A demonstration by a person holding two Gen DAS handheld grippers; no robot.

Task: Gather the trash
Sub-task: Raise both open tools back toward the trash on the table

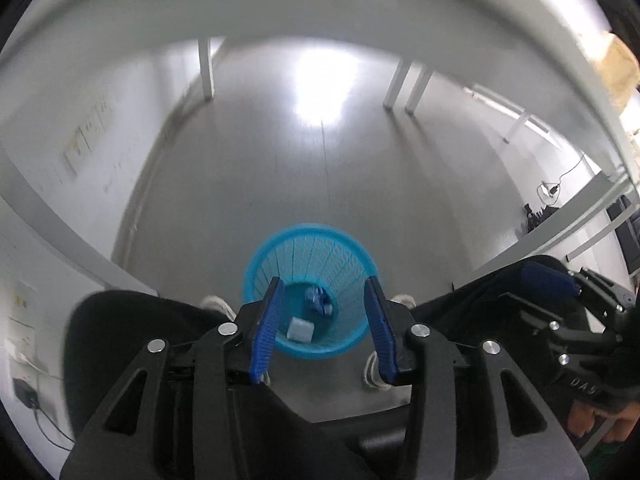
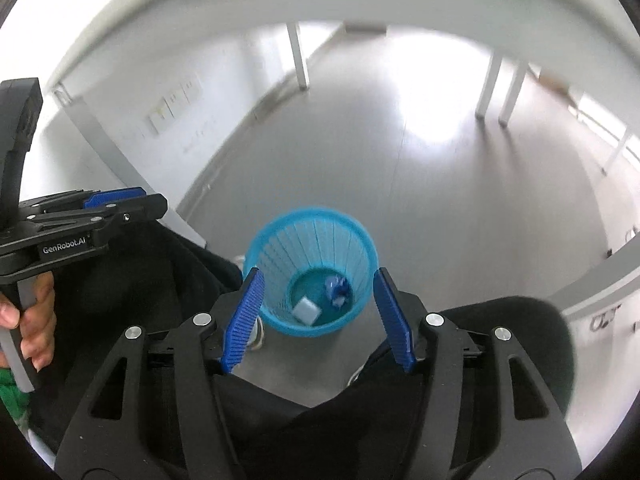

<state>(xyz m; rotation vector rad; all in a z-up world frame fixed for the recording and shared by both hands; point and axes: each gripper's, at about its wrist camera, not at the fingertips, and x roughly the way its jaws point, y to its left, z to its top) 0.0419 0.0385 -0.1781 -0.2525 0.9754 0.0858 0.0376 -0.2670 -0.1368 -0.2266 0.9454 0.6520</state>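
Note:
A blue plastic wastebasket (image 1: 316, 248) stands on the grey floor below both grippers; it also shows in the right wrist view (image 2: 316, 236). Inside it lie a pale crumpled lump (image 1: 300, 330) (image 2: 306, 309) and a blue-and-white crumpled wrapper (image 1: 319, 300) (image 2: 337, 289). My left gripper (image 1: 322, 290) is open and empty, held high above the basket. My right gripper (image 2: 318, 282) is open and empty, also high above the basket. The left gripper also shows from the side at the left edge of the right wrist view (image 2: 120, 202).
White table legs (image 1: 206, 68) (image 2: 494, 82) stand on the floor beyond the basket. A white table edge (image 1: 320, 8) arcs across the top. The person's black trousers (image 1: 132, 320) and white shoes (image 1: 218, 306) are close to the basket. Cables (image 1: 554, 190) lie at the right wall.

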